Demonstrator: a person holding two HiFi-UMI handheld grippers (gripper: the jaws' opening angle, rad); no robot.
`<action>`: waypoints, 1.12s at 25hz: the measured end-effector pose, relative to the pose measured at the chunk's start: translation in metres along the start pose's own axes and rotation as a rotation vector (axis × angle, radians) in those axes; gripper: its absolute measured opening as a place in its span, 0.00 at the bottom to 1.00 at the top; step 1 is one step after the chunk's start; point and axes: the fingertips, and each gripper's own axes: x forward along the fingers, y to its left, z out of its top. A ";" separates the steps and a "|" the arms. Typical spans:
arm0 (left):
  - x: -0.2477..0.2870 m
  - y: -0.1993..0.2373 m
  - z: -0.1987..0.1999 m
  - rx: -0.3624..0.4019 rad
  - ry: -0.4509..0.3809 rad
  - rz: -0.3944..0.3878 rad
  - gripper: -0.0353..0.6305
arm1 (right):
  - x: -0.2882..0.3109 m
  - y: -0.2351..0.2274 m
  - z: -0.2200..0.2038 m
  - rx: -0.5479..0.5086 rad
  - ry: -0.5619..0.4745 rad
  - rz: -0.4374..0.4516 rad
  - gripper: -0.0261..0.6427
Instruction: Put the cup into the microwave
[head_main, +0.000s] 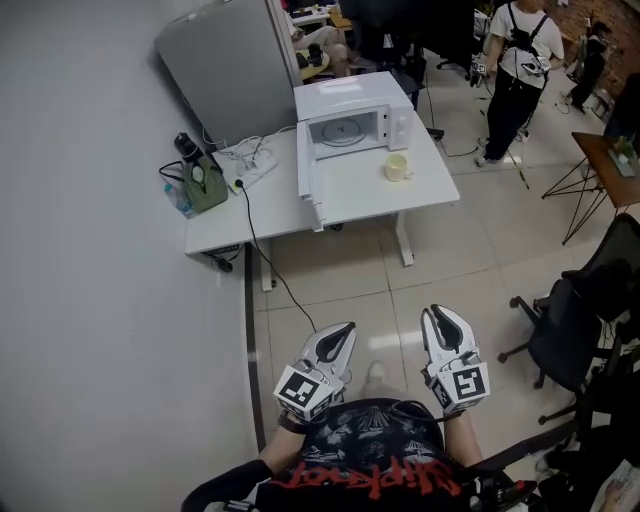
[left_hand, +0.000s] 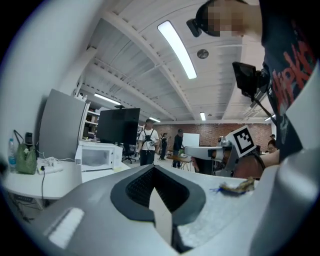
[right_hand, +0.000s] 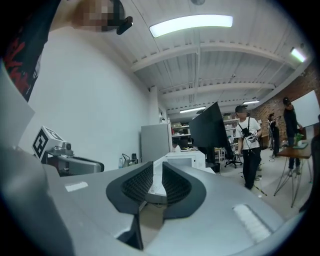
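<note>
The person holding the tools is cut off at the near edge of the head view, where only a dark printed shirt and the forearms show. In each gripper view the tool's own grey body fills the lower half. From the right gripper view, the jaws cover part of the microwave (right_hand: 186, 159) and the cup cannot be made out. The inside of the microwave (head_main: 350, 112) is small and only partly readable past its door (head_main: 306, 172), which swings open toward the near left. There is one cup (head_main: 398, 167), pale and upright on the white table (head_main: 365, 195), just right of the open cavity and outside it. At the table's left end stand one green bag (head_main: 203, 186) and one bottle (head_main: 178, 201), the bottle half hidden by the bag. There are two grippers, both far from the table. The left gripper (head_main: 346, 330) has its jaws together, with nothing in them. The right gripper (head_main: 437, 314) shows a narrow gap between its jaws and holds nothing. One standing person (head_main: 515, 70) in a white top is far right.
</note>
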 end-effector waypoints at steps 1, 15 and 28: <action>0.010 0.003 0.004 0.004 -0.015 -0.004 0.06 | 0.007 -0.009 0.001 0.003 -0.010 0.003 0.10; 0.126 0.079 -0.008 0.004 0.060 -0.008 0.06 | 0.095 -0.096 -0.020 0.078 0.036 -0.060 0.04; 0.241 0.247 0.026 -0.012 0.000 -0.028 0.06 | 0.305 -0.158 0.004 -0.052 0.065 -0.067 0.04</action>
